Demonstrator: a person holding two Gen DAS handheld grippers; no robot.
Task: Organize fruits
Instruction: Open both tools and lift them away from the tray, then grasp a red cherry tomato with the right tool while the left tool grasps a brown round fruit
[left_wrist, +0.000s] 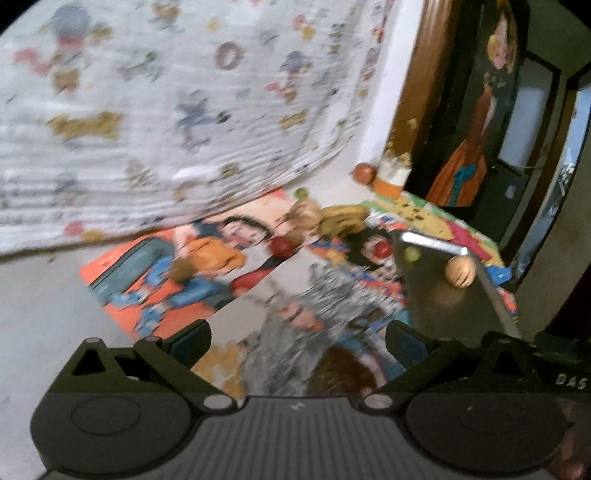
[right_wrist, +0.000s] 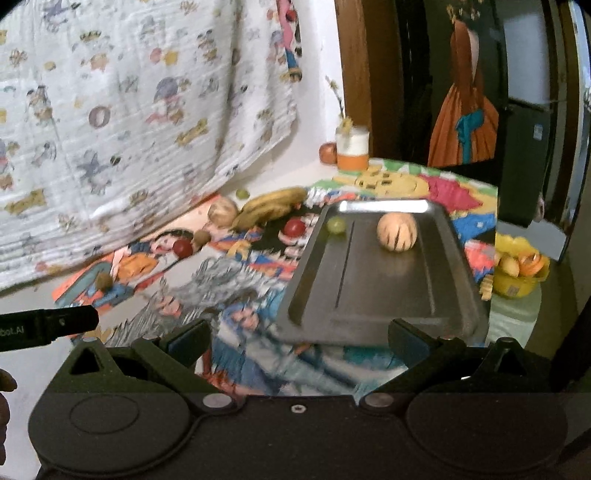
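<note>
Holding both claws wide and empty, you are facing the dark metal tray (right_wrist: 373, 280) ahead of the right claw (right_wrist: 299, 339); loose yellow bananas (right_wrist: 271, 210) are lying lengthwise beyond-left, nearer your left claw (left_wrist: 297, 341).

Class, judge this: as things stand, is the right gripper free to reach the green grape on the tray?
Probably yes. The right gripper is open and empty, the metal tray lies just ahead, and the green grape sits uncovered at its far left; only the striped fruit shares it, well apart.
</note>
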